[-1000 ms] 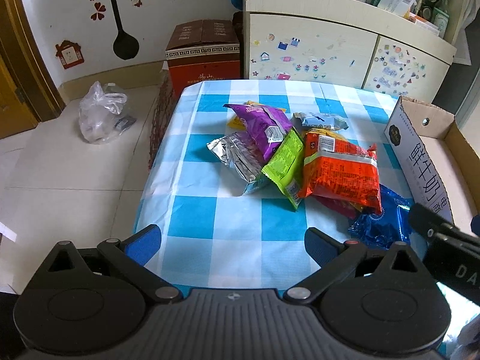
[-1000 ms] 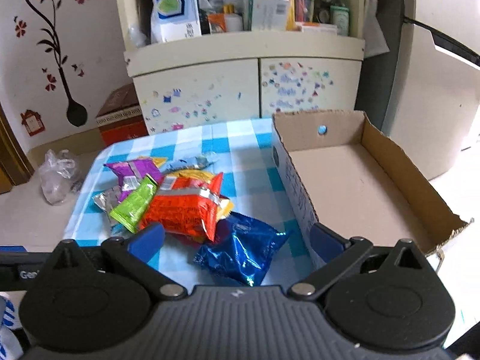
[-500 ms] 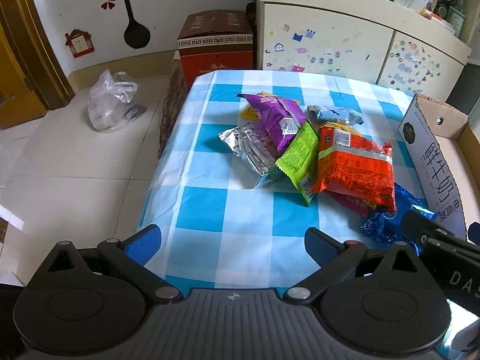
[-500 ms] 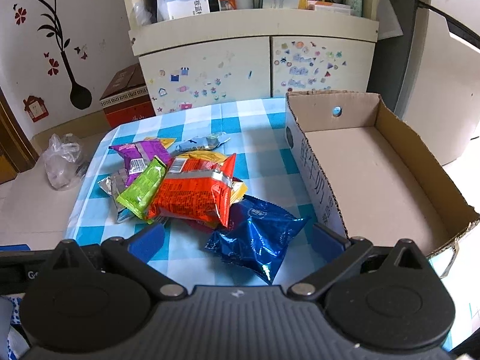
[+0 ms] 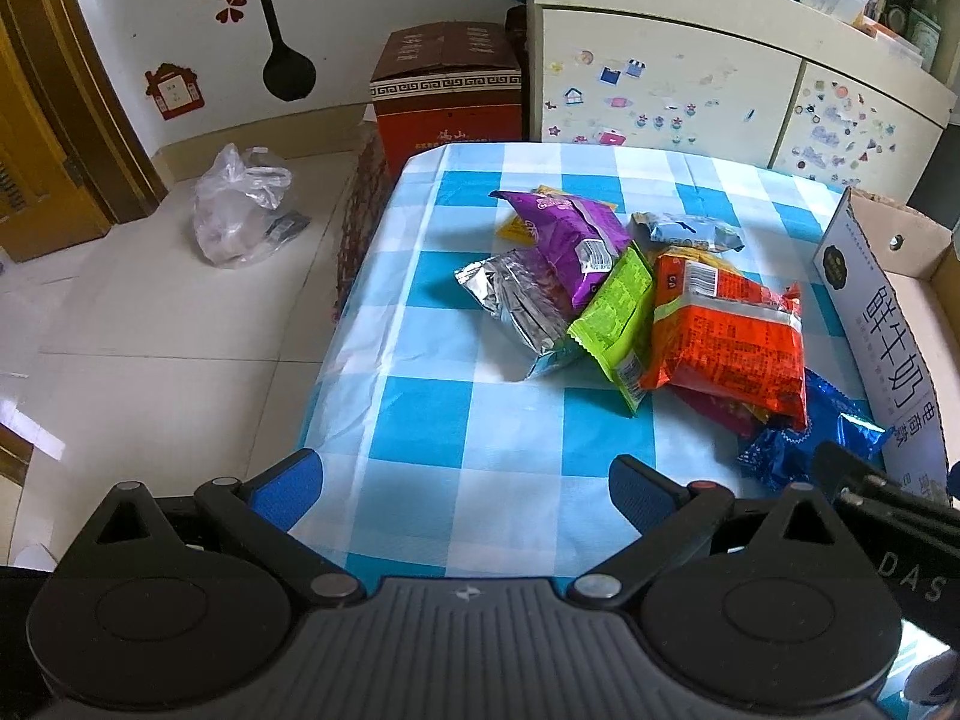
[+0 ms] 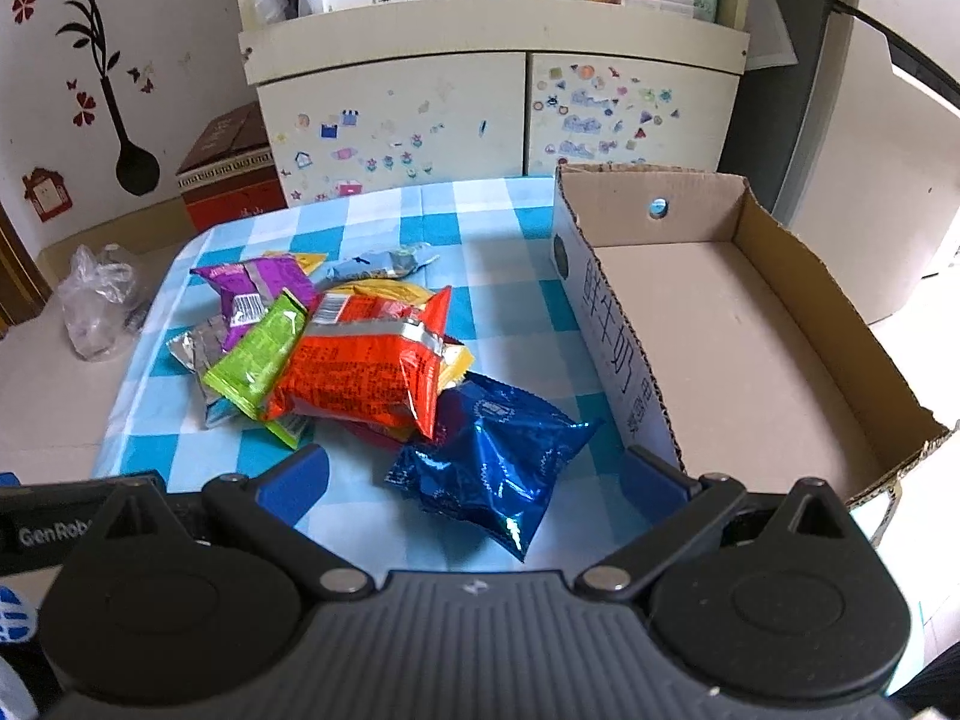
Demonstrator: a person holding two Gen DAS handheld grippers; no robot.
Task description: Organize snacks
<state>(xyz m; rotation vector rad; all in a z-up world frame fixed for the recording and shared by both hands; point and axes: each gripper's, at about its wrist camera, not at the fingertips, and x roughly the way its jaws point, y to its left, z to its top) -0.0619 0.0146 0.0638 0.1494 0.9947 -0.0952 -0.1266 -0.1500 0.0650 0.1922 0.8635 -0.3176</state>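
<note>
Several snack packets lie heaped on a blue-checked tablecloth point(image 5: 456, 420): a purple one point(image 5: 567, 237), a silver one point(image 5: 522, 306), a green one point(image 5: 618, 318), an orange one point(image 5: 726, 336) and a blue one point(image 6: 498, 462). An open cardboard box point(image 6: 738, 324) stands at the table's right side, holding nothing. My left gripper point(image 5: 465, 480) is open above the table's near edge, well short of the heap. My right gripper point(image 6: 474, 474) is open with the blue packet lying between and just beyond its fingers.
A cream cabinet point(image 6: 498, 114) with stickers and a cluttered shelf stands behind the table. A red-brown carton point(image 5: 447, 84) and a clear plastic bag point(image 5: 240, 210) rest on the tiled floor at left. The right gripper's body point(image 5: 888, 516) shows at the left view's right edge.
Both grippers have moved forward toward the heap, so the packets look larger and nearer. The blue packet now lies between the right gripper's fingers. Both grippers stay open.
</note>
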